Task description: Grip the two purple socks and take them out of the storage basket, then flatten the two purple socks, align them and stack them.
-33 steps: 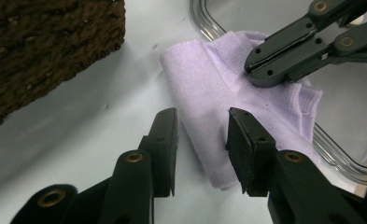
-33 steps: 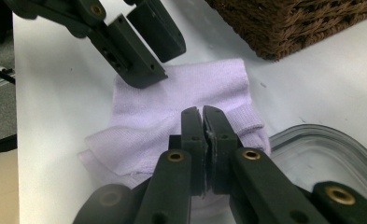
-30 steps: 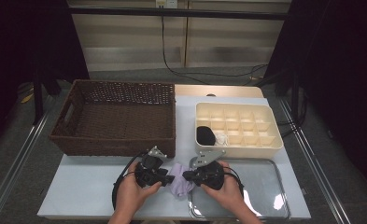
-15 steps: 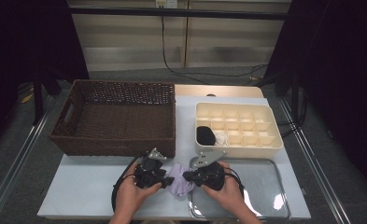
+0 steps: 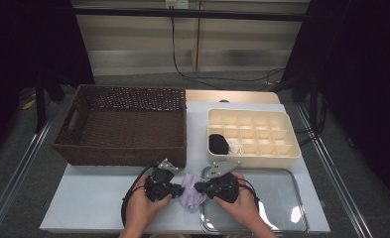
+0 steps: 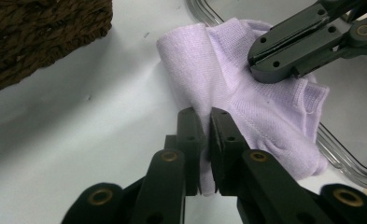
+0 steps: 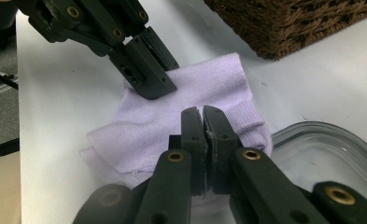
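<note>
A lilac sock (image 5: 191,192) lies crumpled on the white bench (image 5: 93,198), its right edge overlapping the rim of a clear tray (image 5: 282,218), in front of the wicker basket (image 5: 125,126). The left hand-held gripper (image 6: 201,122) has just been closing; its jaws now pinch a fold of the sock's fabric between them. The right hand-held gripper (image 7: 202,122) has its jaws pressed together on the sock's opposite edge. A cream compartment box (image 5: 252,136) stands behind the tray, with something dark in a near-left compartment.
</note>
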